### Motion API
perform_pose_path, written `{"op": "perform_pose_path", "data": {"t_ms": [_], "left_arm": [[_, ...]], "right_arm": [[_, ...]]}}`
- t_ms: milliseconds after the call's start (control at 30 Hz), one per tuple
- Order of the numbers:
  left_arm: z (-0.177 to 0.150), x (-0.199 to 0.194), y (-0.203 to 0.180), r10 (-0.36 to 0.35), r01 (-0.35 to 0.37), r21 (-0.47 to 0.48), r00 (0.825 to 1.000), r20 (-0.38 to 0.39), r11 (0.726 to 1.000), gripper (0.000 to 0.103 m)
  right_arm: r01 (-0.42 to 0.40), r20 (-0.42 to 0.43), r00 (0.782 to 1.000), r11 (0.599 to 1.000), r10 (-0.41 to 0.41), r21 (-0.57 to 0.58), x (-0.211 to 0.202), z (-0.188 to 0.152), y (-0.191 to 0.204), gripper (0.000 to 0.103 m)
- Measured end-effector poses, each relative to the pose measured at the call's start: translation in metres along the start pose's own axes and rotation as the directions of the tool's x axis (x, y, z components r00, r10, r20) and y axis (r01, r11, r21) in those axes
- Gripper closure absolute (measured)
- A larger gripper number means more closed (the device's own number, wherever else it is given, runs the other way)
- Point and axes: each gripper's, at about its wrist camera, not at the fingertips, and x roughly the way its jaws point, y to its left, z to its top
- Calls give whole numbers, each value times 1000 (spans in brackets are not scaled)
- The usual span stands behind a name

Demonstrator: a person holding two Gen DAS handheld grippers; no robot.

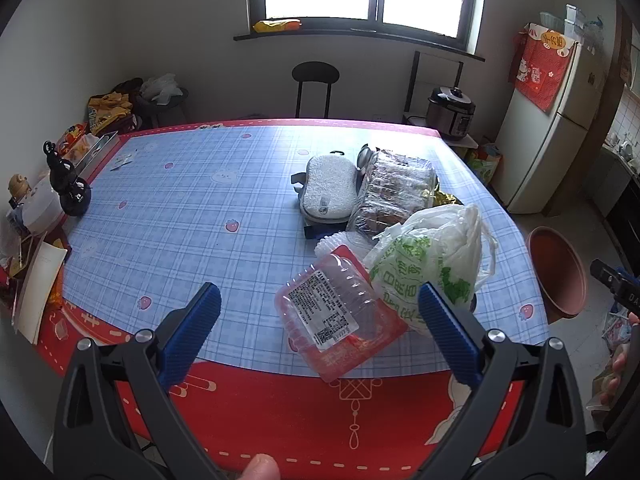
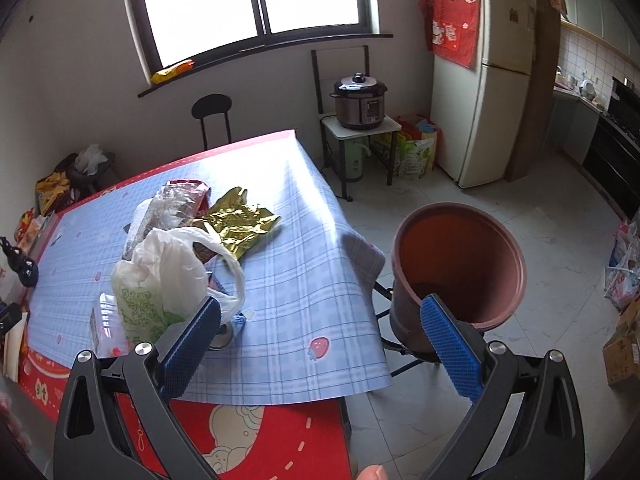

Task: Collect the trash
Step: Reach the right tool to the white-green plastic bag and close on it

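Observation:
A clear plastic clamshell box (image 1: 338,316) with a printed label lies at the table's near edge, between my left gripper's (image 1: 320,312) open fingers. A white bag with green print (image 1: 428,268) sits right of it, also in the right wrist view (image 2: 160,280). Behind lie a clear wrapper of dark snacks (image 1: 394,192) and a crumpled gold foil (image 2: 236,228). My right gripper (image 2: 320,320) is open and empty over the table's right corner. A brown bin (image 2: 460,272) stands on the floor just right of the table, also in the left wrist view (image 1: 558,272).
The table (image 1: 180,208) has a blue plaid cloth with a red border. A white fluffy pouch (image 1: 330,188) lies mid-table. A black gourd figure (image 1: 68,184) and clutter line the left edge. A chair (image 1: 314,88), a cooker (image 2: 360,100) and a fridge (image 2: 484,80) stand beyond.

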Motion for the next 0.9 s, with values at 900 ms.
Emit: {"op": "perform_pose_path", "data": {"t_ms": [900], "left_arm": [[21, 78, 117, -166, 163, -74, 986, -29, 984, 6]], "right_arm": [[-48, -67, 997, 940, 27, -337, 101, 11, 196, 6]]}}
